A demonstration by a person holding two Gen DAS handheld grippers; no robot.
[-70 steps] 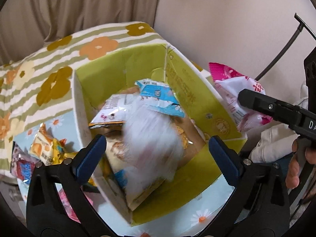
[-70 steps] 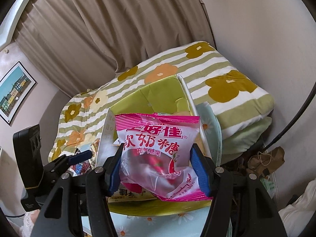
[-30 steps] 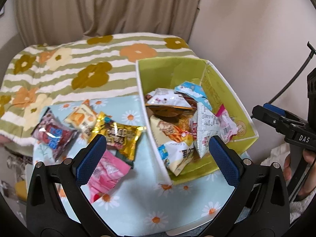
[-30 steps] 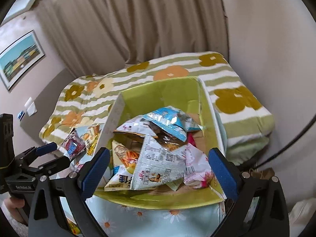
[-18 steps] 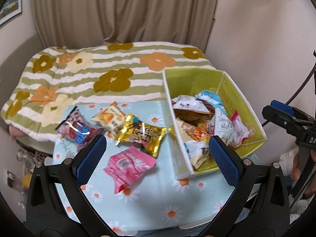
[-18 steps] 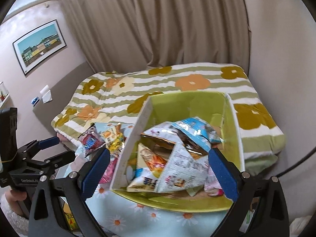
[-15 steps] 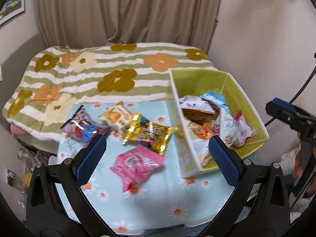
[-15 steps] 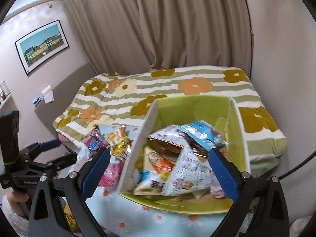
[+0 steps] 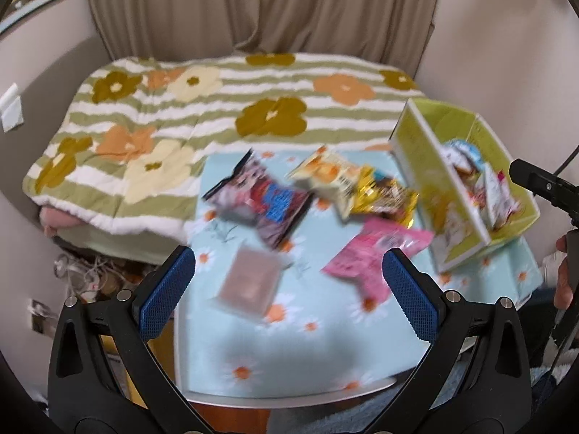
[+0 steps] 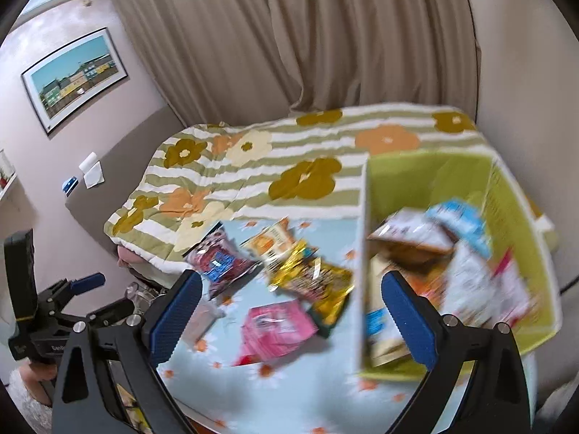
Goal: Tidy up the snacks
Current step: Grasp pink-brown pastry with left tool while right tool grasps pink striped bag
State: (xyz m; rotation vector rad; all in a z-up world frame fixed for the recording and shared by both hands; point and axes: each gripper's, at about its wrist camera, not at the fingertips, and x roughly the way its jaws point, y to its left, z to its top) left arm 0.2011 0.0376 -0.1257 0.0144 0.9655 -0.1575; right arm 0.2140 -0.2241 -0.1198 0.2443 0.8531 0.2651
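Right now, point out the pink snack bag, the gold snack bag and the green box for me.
pink snack bag (image 9: pixel 372 258), left wrist view, middle of the wrapper's face.
gold snack bag (image 9: pixel 385 195), left wrist view, centre of the foil front.
green box (image 10: pixel 427 184), right wrist view, bare inner back wall.

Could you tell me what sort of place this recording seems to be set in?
Most likely a bedroom at home: a bed under a floral striped quilt, floor-length curtains behind it, and a framed picture on the wall.
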